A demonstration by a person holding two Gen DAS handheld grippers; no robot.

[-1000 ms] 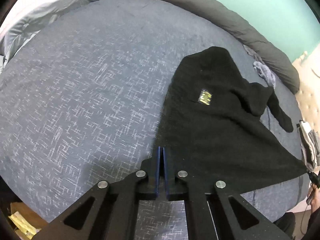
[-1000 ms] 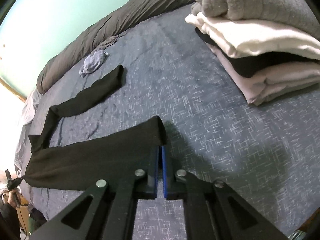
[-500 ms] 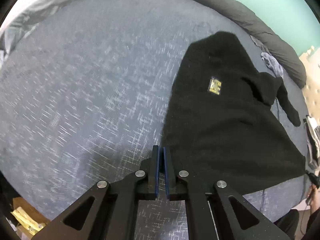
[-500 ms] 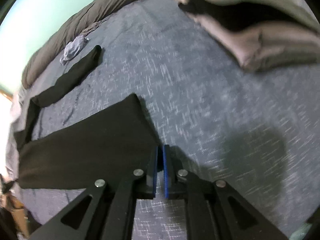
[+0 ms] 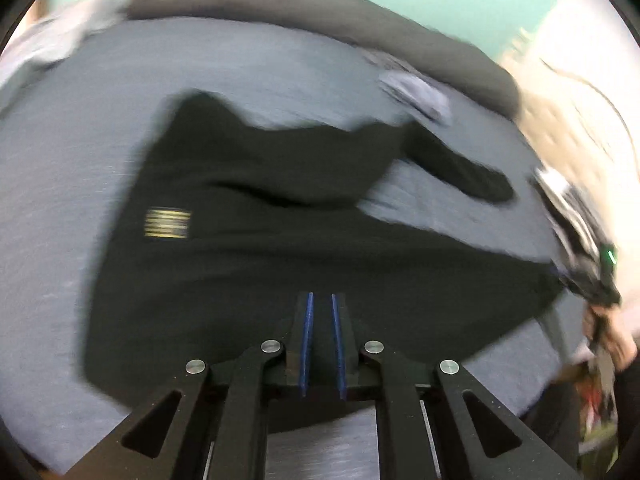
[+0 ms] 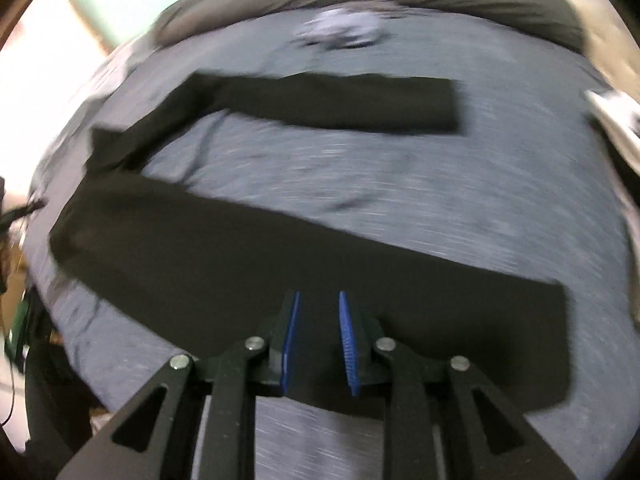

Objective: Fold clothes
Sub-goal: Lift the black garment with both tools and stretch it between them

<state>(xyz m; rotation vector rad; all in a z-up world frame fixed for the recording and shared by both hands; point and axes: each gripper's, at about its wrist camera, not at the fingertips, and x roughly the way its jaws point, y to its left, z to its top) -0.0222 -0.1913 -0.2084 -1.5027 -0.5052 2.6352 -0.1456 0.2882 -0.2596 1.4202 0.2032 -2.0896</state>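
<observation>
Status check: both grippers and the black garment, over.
Left gripper and right gripper jaws just opening, nothing pinched. Black garment spread on the bed, one sleeve stretched out. Small grey cloth beyond, clear of it.

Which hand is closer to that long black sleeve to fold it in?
Probably right: the sleeve stretches out ahead of the right hand-held gripper. From the left hand-held gripper, it lies far off to the side.

Black garment (image 5: pixel 280 272) – matt knit cloth; bedsheet (image 6: pixel 400 200) – grey flecked fabric; gripper fingers (image 6: pixel 288 344) w/ ribbed blue pads.
</observation>
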